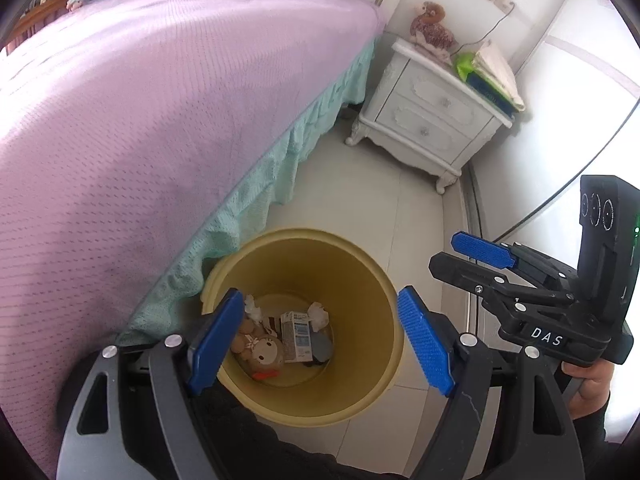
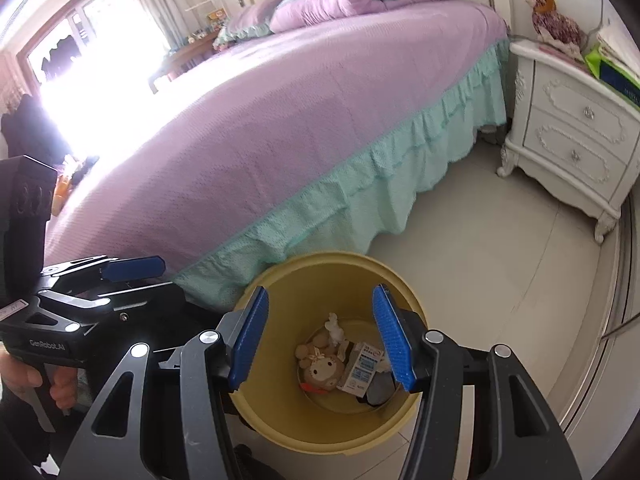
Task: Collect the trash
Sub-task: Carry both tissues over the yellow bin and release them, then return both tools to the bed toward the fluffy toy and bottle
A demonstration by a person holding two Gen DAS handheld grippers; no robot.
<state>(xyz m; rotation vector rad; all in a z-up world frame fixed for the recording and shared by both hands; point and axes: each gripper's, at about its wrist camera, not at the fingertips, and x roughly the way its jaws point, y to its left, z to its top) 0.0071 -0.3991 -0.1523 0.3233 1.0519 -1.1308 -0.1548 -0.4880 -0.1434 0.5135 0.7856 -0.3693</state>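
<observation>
— Lettering first: what can you read from my feeds?
— "DAS" in white on the right gripper (image 1: 472,276) body, seen from the left wrist; "GenRobot.AI" on the left gripper (image 2: 134,270) body, seen from the right wrist. The small carton (image 1: 297,336) has blue print, too small for me to read.
— Jaw state?
— Both are spread wide and hold nothing. On my left feed the blue pads (image 1: 426,340) sit either side of the yellow bin (image 1: 360,280) mouth; same on the right feed.
— Where's the trash?
— Down between the jaws, at the bin's bottom: carton, plush doll (image 1: 262,350), crumpled tissue (image 1: 318,314), a dark grey piece (image 2: 380,390).
— Hands?
— Right hand (image 1: 592,384) grips its handle, gripper pointing across toward the bin; left hand (image 2: 24,376) likewise. Bin stands touching the bed skirt (image 2: 360,200).
</observation>
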